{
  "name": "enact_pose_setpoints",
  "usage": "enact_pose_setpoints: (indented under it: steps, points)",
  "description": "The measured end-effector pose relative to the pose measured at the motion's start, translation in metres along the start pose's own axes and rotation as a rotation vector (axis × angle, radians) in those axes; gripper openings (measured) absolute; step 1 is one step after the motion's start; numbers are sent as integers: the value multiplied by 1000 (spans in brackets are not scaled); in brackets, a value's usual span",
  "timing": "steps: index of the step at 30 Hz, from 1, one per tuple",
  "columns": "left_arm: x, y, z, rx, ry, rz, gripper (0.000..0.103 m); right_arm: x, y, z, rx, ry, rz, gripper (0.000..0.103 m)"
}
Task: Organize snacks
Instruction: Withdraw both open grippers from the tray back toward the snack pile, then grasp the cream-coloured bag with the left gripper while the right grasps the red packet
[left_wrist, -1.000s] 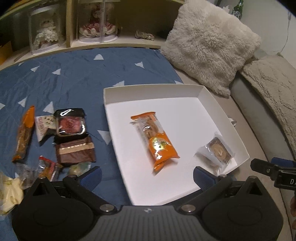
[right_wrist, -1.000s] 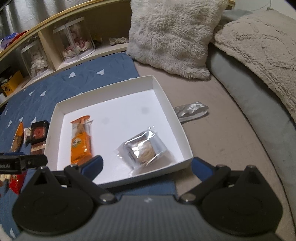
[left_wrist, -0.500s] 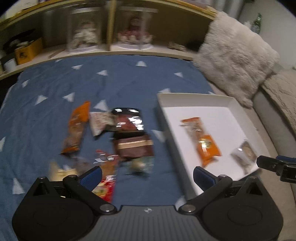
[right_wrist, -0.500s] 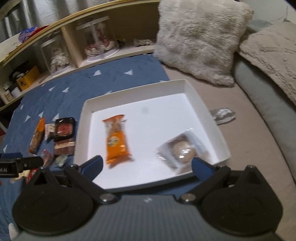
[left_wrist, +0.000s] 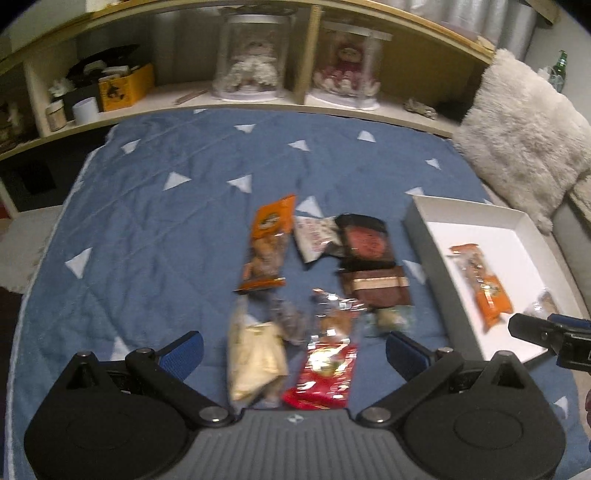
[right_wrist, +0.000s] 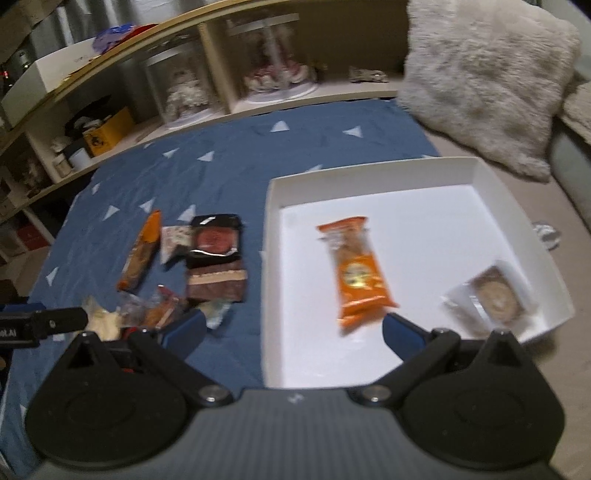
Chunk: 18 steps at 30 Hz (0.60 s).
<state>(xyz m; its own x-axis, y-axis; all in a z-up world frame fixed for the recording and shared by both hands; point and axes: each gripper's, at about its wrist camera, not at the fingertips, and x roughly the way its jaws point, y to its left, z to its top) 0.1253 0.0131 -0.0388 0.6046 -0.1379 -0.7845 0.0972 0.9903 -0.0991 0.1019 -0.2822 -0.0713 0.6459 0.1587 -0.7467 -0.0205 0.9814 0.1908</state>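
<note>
A white tray (right_wrist: 491, 177) on the right holds an orange snack pack (right_wrist: 356, 269) and a clear-wrapped round cake (right_wrist: 493, 297); the tray also shows in the left wrist view (left_wrist: 465, 212). Several loose snacks lie on the blue blanket: an orange pack (left_wrist: 267, 245), a black pack with a red disc (left_wrist: 365, 238), a brown bar (left_wrist: 375, 288), a pale yellow packet (left_wrist: 255, 356) and a red packet (left_wrist: 325, 373). My left gripper (left_wrist: 295, 350) is open and empty over the yellow and red packets. My right gripper (right_wrist: 291, 326) is open and empty over the tray's near left edge.
A fluffy cream pillow (right_wrist: 484, 77) lies behind the tray. A wooden shelf (left_wrist: 258, 99) with doll cases runs along the back. A silver wrapper (right_wrist: 546, 234) lies right of the tray. The blanket's left edge (left_wrist: 40, 258) drops off.
Both grippers have swung left. The left view has moved from the tray to the loose snack pile; the right view now takes in the pile as well as the tray.
</note>
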Motion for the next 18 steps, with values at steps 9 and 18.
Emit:
enact_pose_setpoints:
  steps: [9, 18]
  points:
    - [16, 32, -8, -86, 39, 42, 103, 26, 41, -19, 42, -41, 48, 103]
    - [25, 44, -5, -149, 18, 49, 103, 55, 84, -40, 57, -50, 75, 103]
